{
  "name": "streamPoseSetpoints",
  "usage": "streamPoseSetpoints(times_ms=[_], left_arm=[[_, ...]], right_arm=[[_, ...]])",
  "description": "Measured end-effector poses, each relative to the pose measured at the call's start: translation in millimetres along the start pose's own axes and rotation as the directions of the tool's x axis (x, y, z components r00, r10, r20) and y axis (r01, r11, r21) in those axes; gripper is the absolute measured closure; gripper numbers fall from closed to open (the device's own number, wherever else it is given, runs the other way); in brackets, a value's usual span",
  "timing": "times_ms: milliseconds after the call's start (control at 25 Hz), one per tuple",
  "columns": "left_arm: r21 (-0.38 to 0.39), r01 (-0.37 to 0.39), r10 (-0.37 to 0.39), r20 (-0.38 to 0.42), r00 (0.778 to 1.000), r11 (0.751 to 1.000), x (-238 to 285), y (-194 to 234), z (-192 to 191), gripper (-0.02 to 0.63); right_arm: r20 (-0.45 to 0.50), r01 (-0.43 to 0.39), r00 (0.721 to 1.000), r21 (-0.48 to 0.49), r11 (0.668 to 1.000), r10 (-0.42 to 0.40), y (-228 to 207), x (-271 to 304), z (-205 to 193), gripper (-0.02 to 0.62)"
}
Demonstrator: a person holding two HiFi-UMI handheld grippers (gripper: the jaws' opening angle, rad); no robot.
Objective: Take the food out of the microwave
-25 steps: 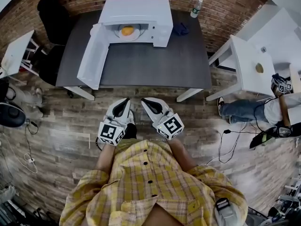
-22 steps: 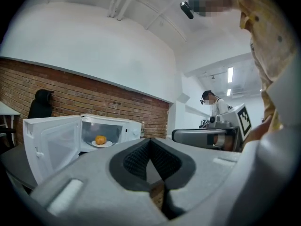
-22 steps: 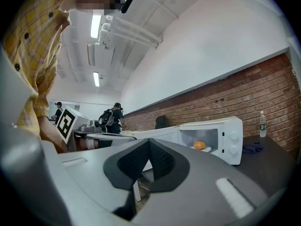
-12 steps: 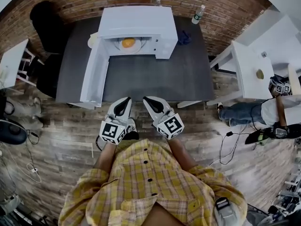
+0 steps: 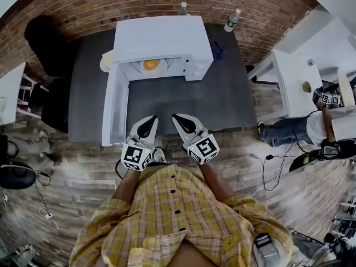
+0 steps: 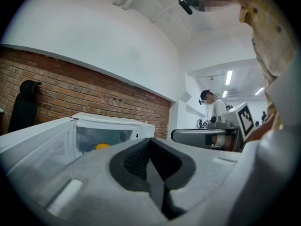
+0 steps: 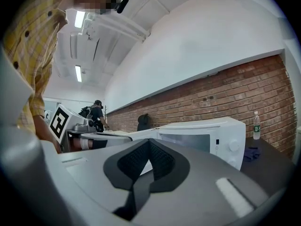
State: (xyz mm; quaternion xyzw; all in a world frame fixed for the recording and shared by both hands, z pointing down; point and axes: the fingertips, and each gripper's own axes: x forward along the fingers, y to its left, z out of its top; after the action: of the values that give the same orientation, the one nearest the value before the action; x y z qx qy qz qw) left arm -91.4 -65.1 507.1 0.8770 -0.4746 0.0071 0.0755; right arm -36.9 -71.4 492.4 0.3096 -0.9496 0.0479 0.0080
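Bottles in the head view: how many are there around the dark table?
2. One bottle stands near the table's back right corner; a second bottle shows just behind the microwave, partly hidden. Others could be hidden behind it.

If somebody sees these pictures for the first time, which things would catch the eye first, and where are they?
The white microwave on the dark table stands out, its door swung open to the left and orange food inside. At the table's near edge, the left gripper and right gripper are held side by side, both shut and empty.
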Motion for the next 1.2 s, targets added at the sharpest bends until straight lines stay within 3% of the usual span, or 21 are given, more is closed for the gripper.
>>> streamPoseSetpoints(times_ms=[440,1040,1200], left_arm=[[-0.016,0.042,-0.042,-0.013,0.999,0.999,24,35,2,0.606],[-0.035,-0.025,0.024,-0.033,0.999,0.999,40,45,-3,0.606],[-0.104,-0.061,0.055,-0.056,0.997,0.993,51,54,-11,0.606]], right_arm=[[-0.014,0.073,0.997,-0.005,0.997,-0.073,-24,36,1,0.592],[-0.011,0.096,0.995,0.038,0.995,-0.095,-47,37,4,0.592],[-0.020,0.073,0.997,0.028,0.997,-0.072,-56,37,3,0.592]])
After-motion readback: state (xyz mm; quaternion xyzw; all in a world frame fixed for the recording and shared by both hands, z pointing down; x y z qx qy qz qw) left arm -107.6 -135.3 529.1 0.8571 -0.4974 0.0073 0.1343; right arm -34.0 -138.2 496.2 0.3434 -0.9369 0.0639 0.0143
